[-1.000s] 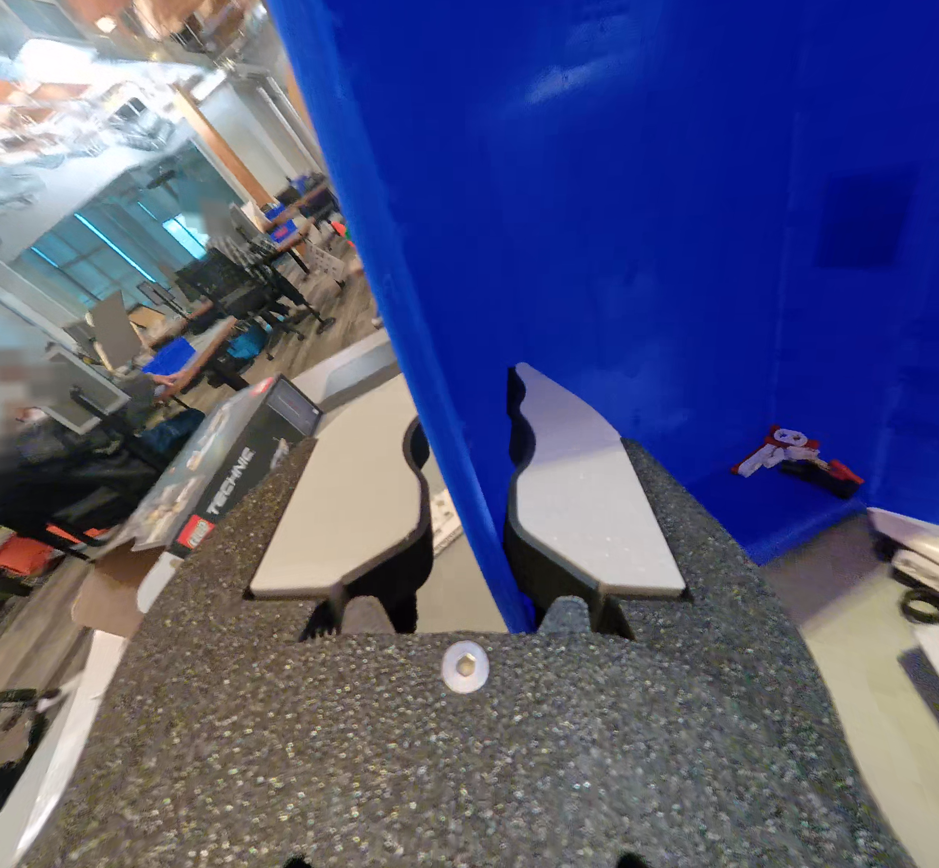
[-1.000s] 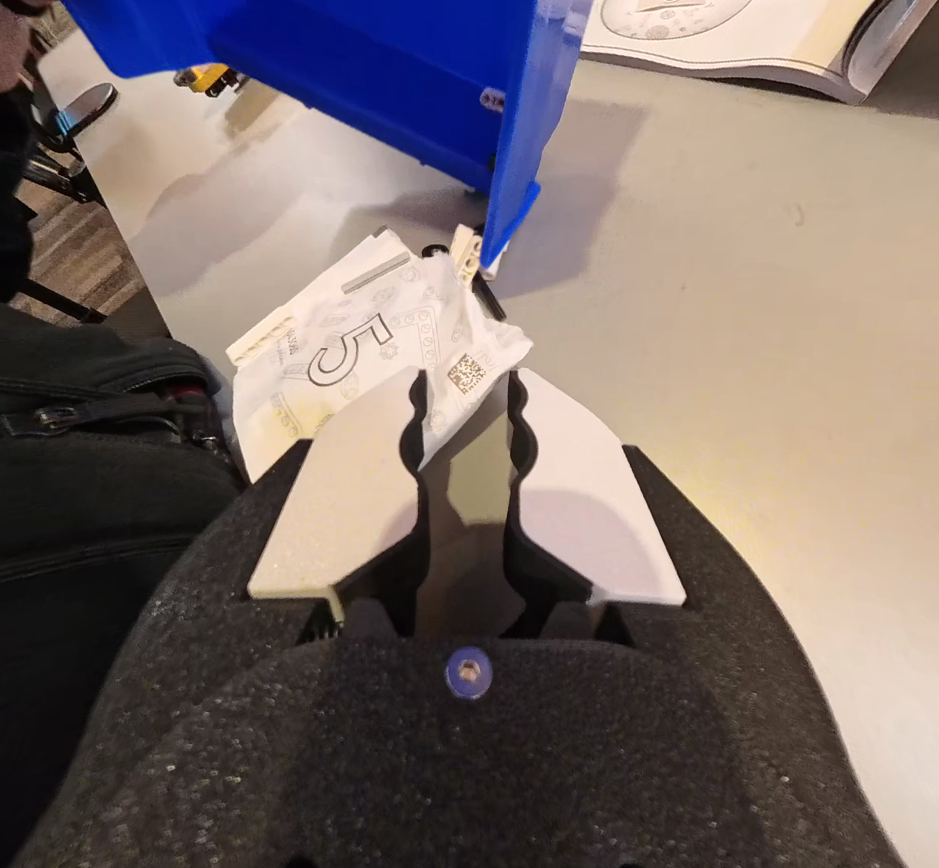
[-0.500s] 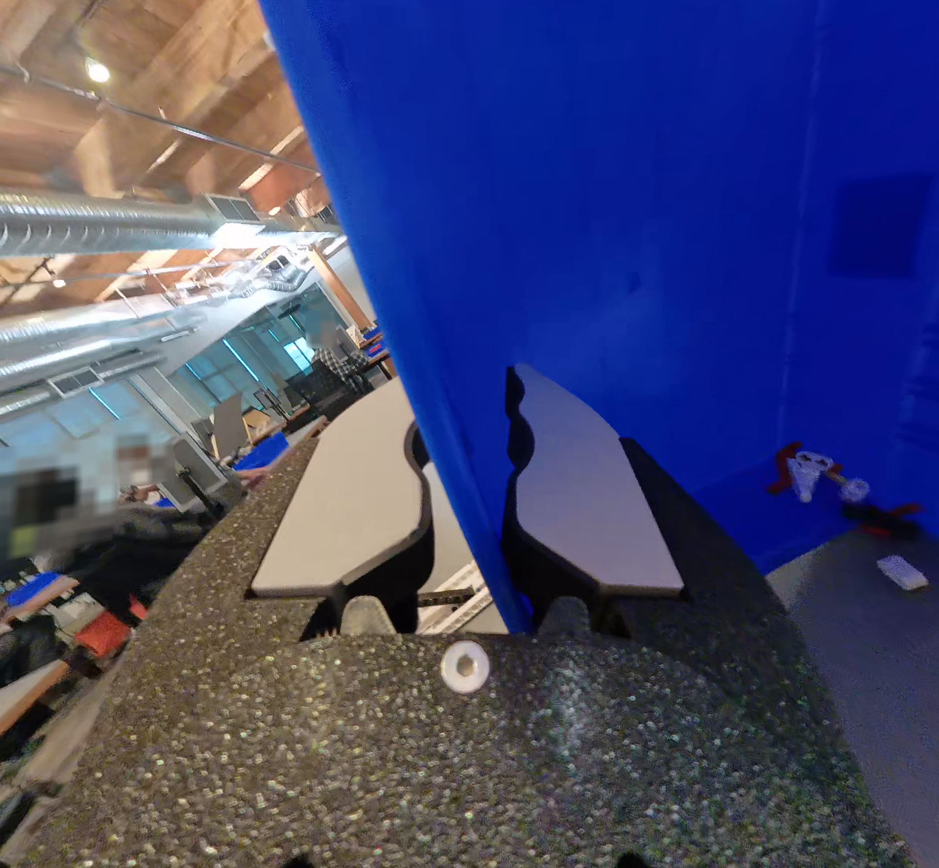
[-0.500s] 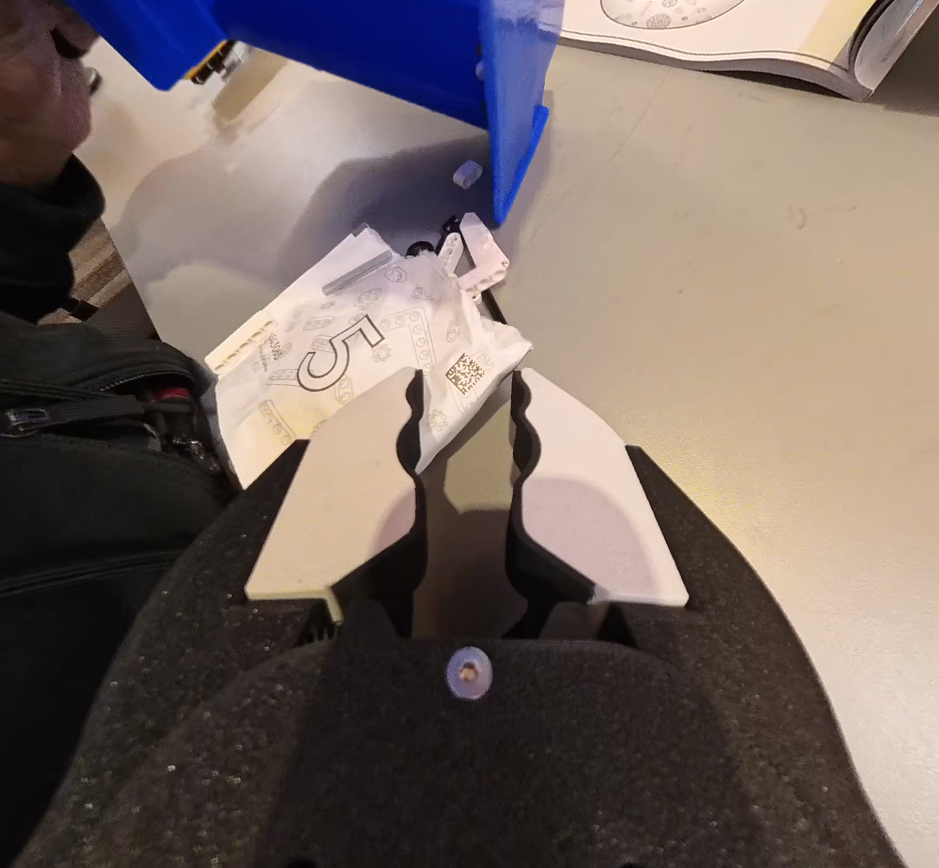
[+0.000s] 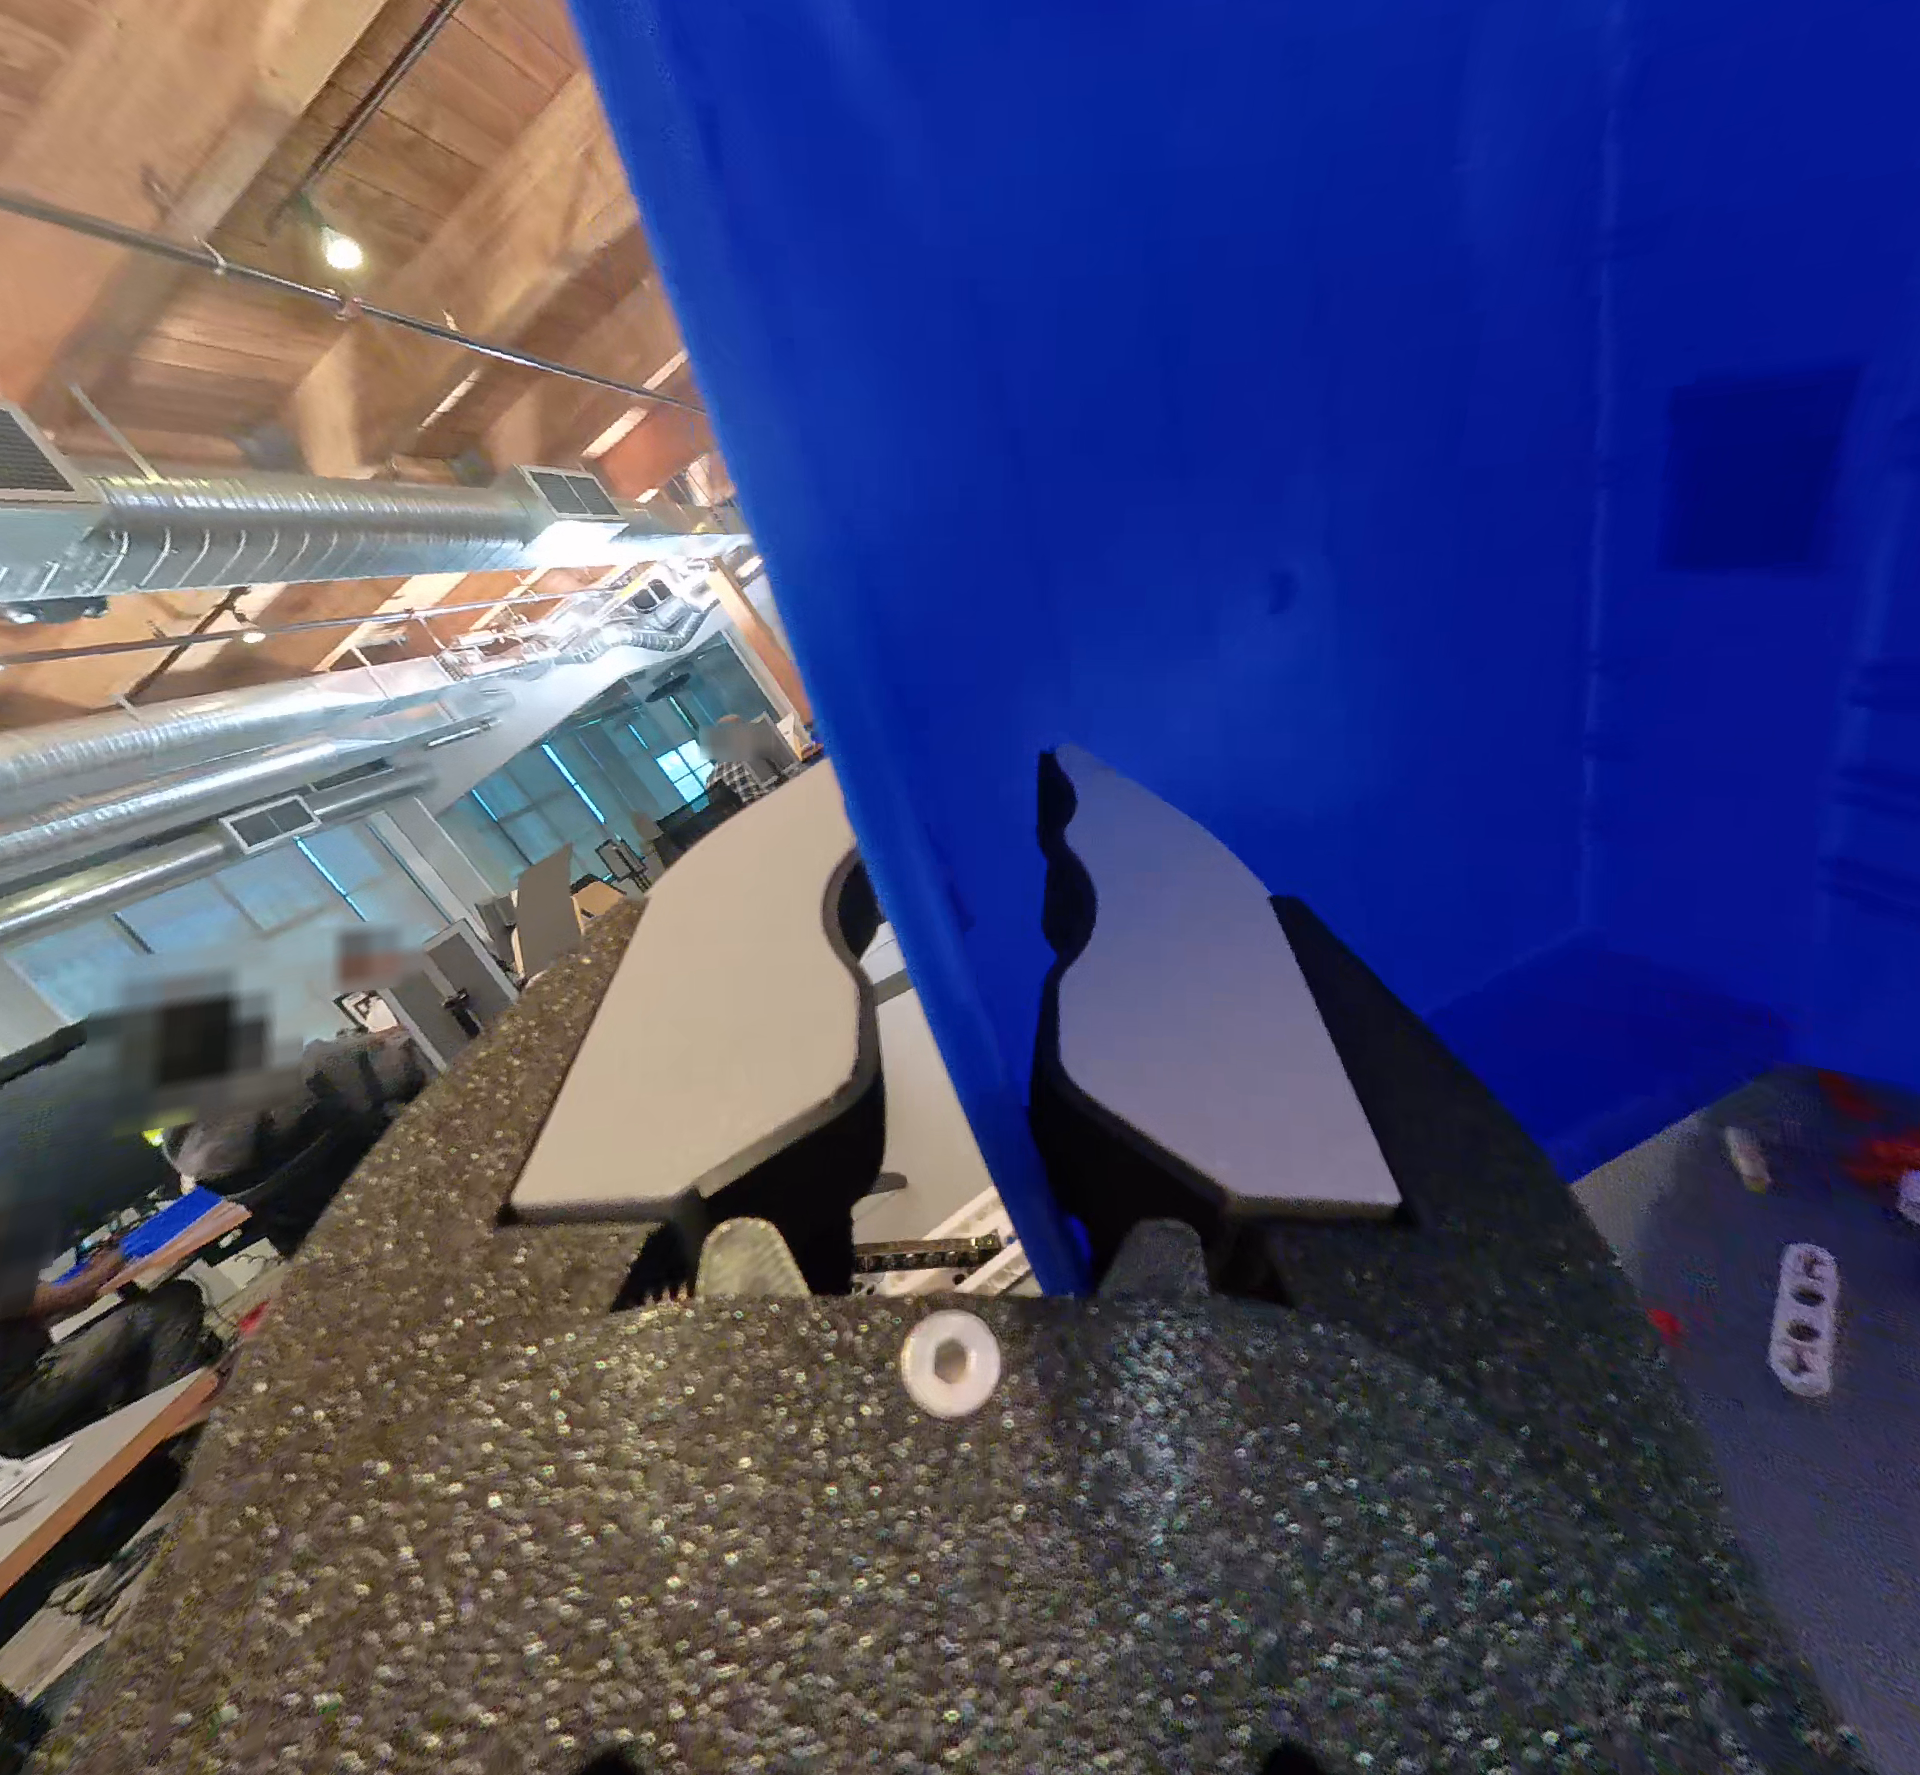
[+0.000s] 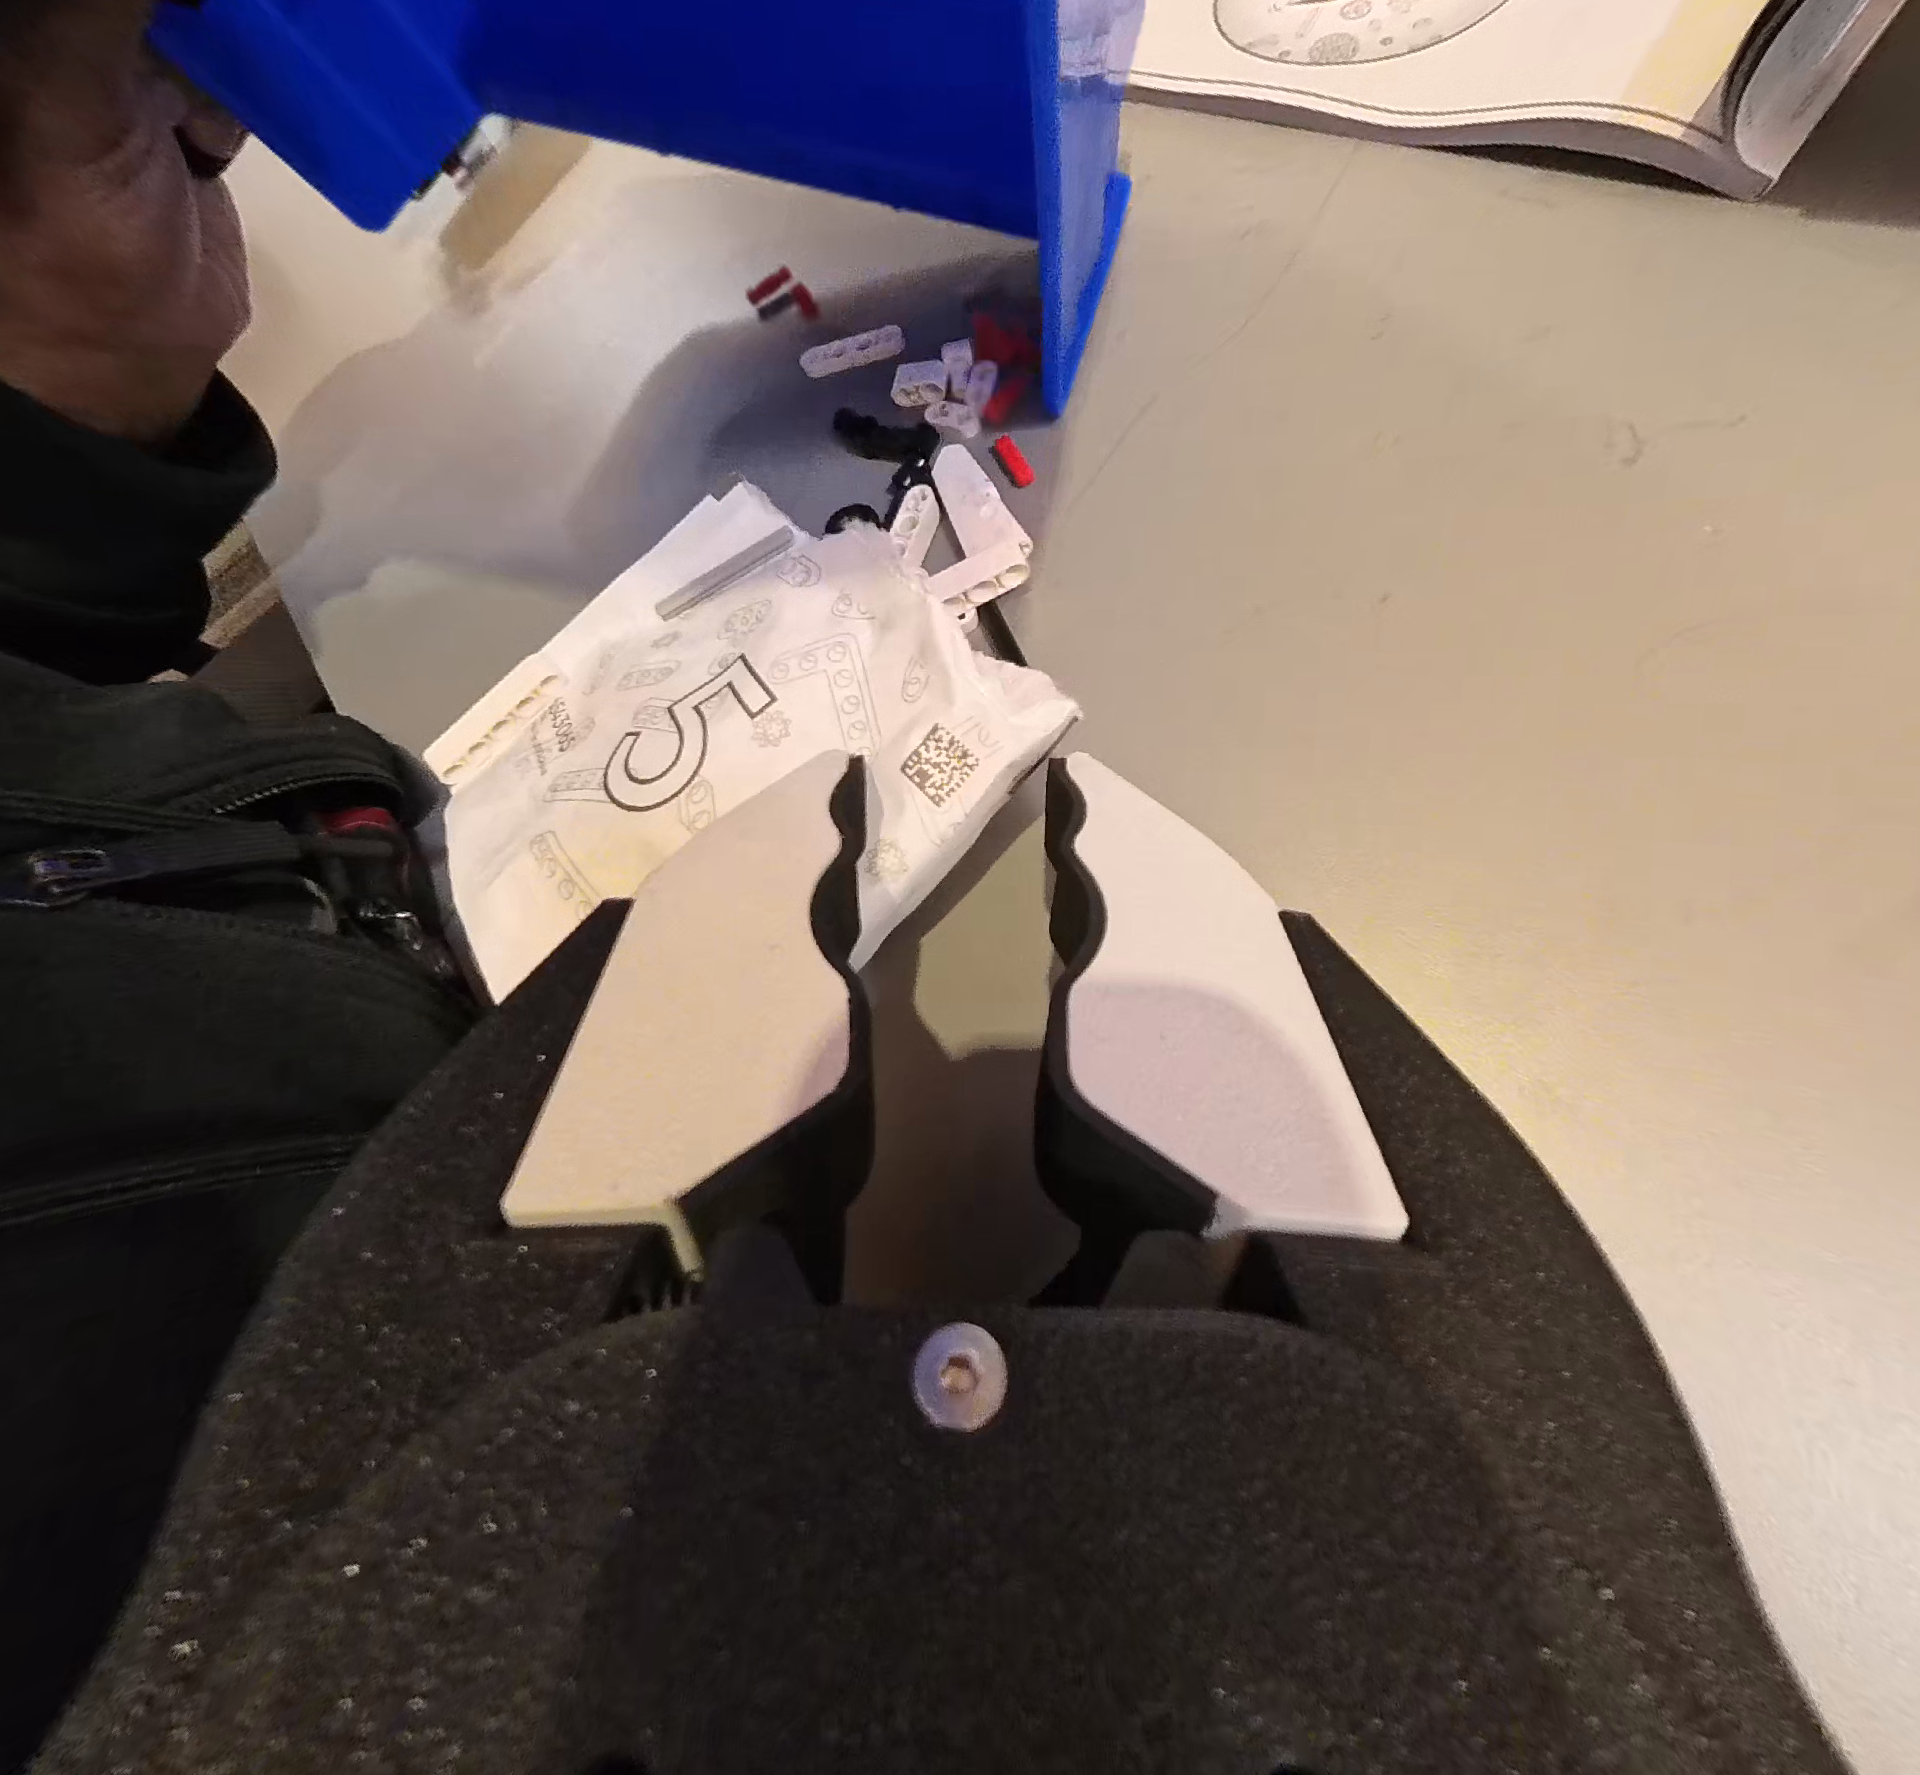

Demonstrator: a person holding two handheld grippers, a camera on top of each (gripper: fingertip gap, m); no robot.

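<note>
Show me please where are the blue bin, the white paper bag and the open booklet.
blue bin (image 6: pixel 727 11), right wrist view, outer side wall.
white paper bag (image 6: pixel 790 686), right wrist view, printed face.
open booklet (image 6: pixel 1455 32), right wrist view, left page.

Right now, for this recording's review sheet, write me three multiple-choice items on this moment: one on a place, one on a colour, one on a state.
1. Where do the small loose building pieces lie?
A. on the open booklet
B. on the table below the tilted bin's low corner
C. between the right gripper's fingers

2. What colour is the bin?
A. blue
B. green
C. grey

3. How does the left gripper stand?
A. wide open in free air
B. shut on a paper bag
C. clamped on the bin's wall

Key: 1 B, they lie scattered by that corner; 2 A, its walls are plainly blue; 3 C, the wall runs between both fingers.
</note>
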